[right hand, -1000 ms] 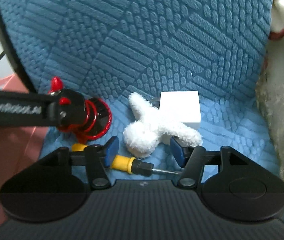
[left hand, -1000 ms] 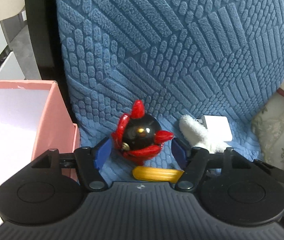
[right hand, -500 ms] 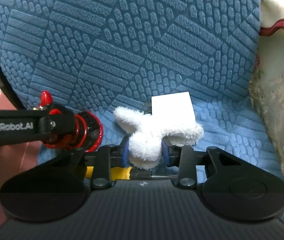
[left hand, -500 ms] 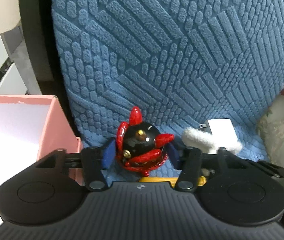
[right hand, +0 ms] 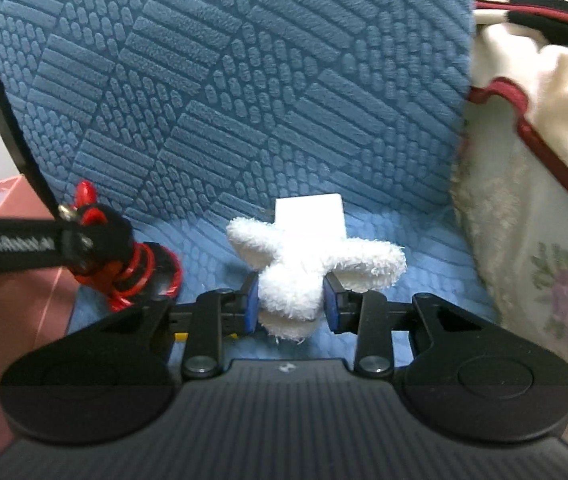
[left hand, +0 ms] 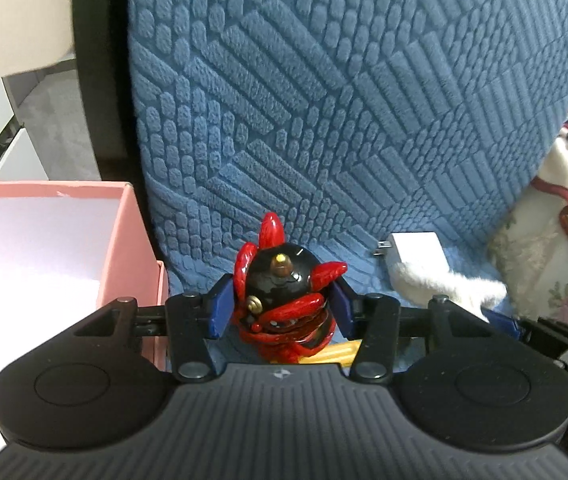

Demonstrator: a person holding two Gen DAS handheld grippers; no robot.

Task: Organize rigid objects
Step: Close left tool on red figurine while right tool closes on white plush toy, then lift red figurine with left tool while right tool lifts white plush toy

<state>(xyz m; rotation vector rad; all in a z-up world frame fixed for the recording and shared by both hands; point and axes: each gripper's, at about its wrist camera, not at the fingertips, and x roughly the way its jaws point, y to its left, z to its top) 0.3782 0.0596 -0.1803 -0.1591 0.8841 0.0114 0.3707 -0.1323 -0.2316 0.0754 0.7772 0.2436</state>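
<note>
My left gripper (left hand: 282,306) is shut on a black and red figurine (left hand: 284,292), its blue pads against both sides; the figurine also shows in the right wrist view (right hand: 120,256). My right gripper (right hand: 291,302) is shut on a white plush toy (right hand: 303,264) that has several fuzzy arms. A white charger block (right hand: 309,216) lies right behind the plush on the blue textured cushion (right hand: 224,100). A yellow screwdriver handle (left hand: 329,354) lies on the cushion under the figurine, mostly hidden. A pink box (left hand: 44,240) stands open to the left of my left gripper.
The blue cushion rises steeply behind the objects like a chair back. A cream floral cloth with red trim (right hand: 543,200) lies to the right. The black chair frame (left hand: 96,60) runs up the left edge of the cushion. The left gripper arm (right hand: 16,246) crosses the right wrist view.
Both grippers went from open to shut: the left closed on the figurine, the right on the plush toy. Both objects now sit a little higher, and the screwdriver has slipped mostly out of sight.
</note>
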